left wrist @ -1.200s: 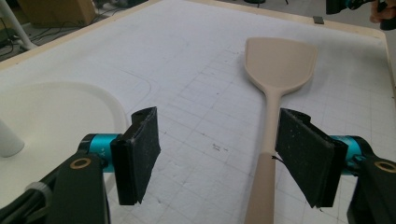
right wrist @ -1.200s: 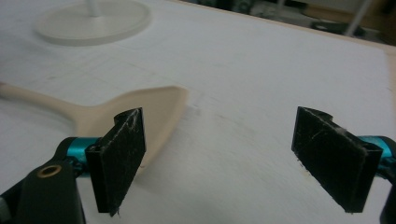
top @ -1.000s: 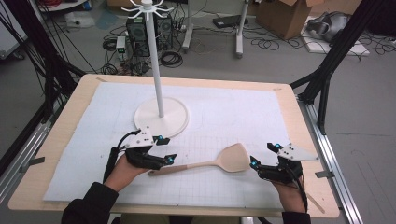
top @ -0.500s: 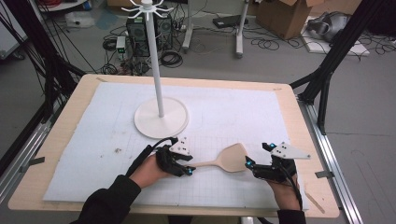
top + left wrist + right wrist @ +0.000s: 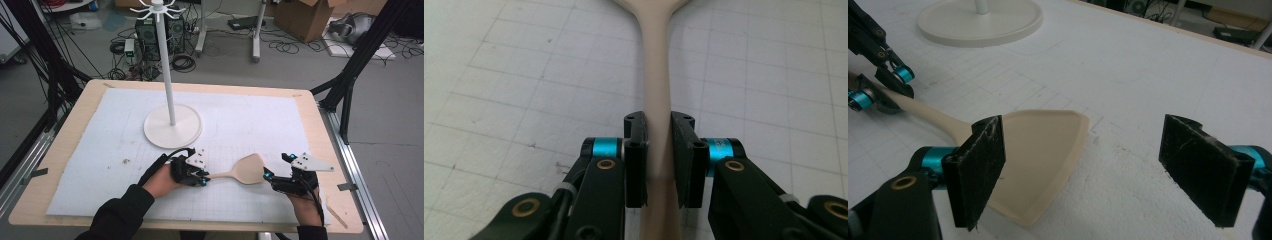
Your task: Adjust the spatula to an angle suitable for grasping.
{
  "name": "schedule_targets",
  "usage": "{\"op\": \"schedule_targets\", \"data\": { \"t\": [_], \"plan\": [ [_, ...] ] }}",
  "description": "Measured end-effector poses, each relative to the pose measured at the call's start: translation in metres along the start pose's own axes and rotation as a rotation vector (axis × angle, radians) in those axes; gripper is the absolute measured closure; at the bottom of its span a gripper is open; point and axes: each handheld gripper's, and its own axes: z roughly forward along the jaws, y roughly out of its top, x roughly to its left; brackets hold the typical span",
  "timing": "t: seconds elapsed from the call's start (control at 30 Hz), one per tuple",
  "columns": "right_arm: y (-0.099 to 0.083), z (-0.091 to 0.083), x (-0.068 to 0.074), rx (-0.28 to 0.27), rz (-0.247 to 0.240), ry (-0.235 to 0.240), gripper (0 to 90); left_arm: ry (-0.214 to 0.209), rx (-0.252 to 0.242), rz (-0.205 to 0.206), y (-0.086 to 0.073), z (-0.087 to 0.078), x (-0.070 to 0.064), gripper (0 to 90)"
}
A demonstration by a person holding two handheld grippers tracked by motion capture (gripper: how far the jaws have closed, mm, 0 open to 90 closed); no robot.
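Grey floor point(image 5: 400, 125) strewn with black cables point(image 5: 182, 62); wooden table point(image 5: 320, 125) under white gridded mat point(image 5: 250, 115); black frame struts point(image 5: 357, 62); cardboard box point(image 5: 300, 12); possibly a computer tower point(image 5: 145, 35) behind

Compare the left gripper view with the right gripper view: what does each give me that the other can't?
Left gripper view alone: the left gripper's jaws flank the spatula handle, with a slim gap showing on the right side.

Right gripper view alone: the right gripper is wide open, one jaw over the spatula blade, plus the stand's round base.

Both: the cream spatula lying on the white gridded mat.
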Motion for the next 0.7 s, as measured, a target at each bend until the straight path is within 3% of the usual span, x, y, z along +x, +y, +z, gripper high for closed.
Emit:
{"op": "schedule_targets", "data": {
  "t": [0.2, 0.47, 0.7],
  "plan": [
    [0.002, -0.004, -0.002, -0.018, 0.006, -0.01, 17.8, -0.046, 0.0, 0.045, -0.003, -0.011, 0.002, 77.3],
    [0.002, -0.004, -0.001, -0.012, 0.011, -0.009, 17.9, -0.137, -0.031, 0.174, -0.011, -0.02, -0.003, 77.3],
    [0.002, -0.001, 0.001, -0.013, 0.005, -0.002, 17.9, -0.174, -0.032, 0.203, -0.014, -0.02, -0.001, 77.2]
  ]
}}
